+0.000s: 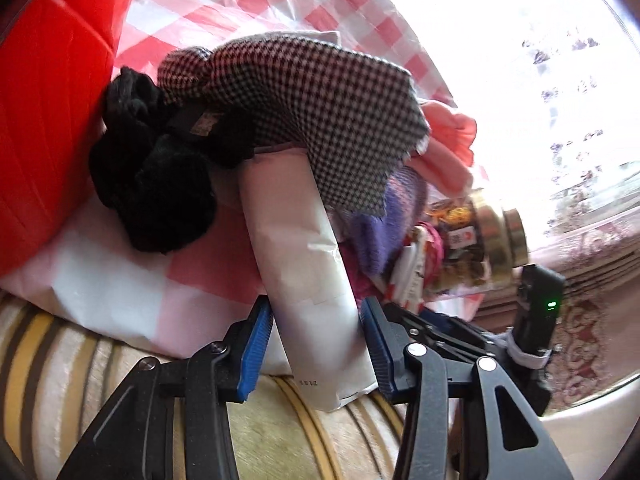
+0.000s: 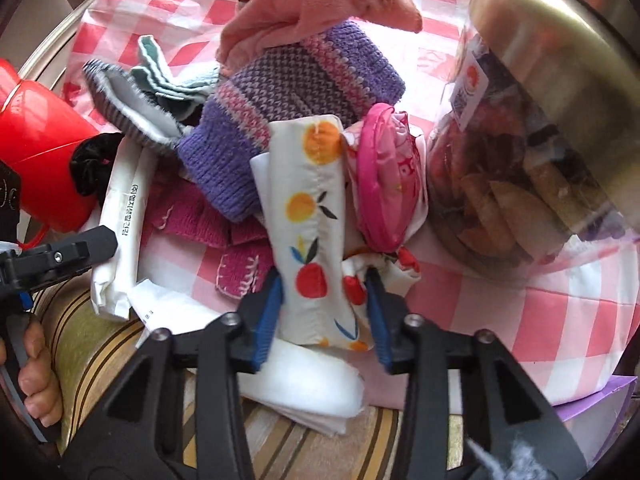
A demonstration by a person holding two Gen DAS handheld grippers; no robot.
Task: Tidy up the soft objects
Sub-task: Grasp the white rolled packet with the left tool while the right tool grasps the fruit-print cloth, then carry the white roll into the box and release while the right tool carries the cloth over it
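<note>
My left gripper [image 1: 316,344] is shut on a long white paper-wrapped pack [image 1: 304,264] that lies half under a houndstooth cloth [image 1: 320,112] and beside a black fluffy piece [image 1: 152,184]. In the right wrist view my right gripper [image 2: 322,316] points down, and its blue pads press both sides of a white fruit-print cloth [image 2: 312,216] at the front of the pile. Behind that cloth lie a purple knit piece [image 2: 288,108], a salmon-pink cloth [image 2: 312,4], a pink-rimmed pouch [image 2: 384,184] and magenta knit pieces [image 2: 192,216]. The left gripper's finger [image 2: 60,256] shows at the left edge.
Everything lies on a red-and-white checked sheet [image 2: 520,320] over a striped cushion [image 2: 100,340]. A clear jar with a gold lid [image 2: 520,140] stands close on the right. A red container [image 2: 40,152] sits at the left, a folded white cloth [image 2: 304,384] in front, a purple box [image 2: 592,408] at the lower right.
</note>
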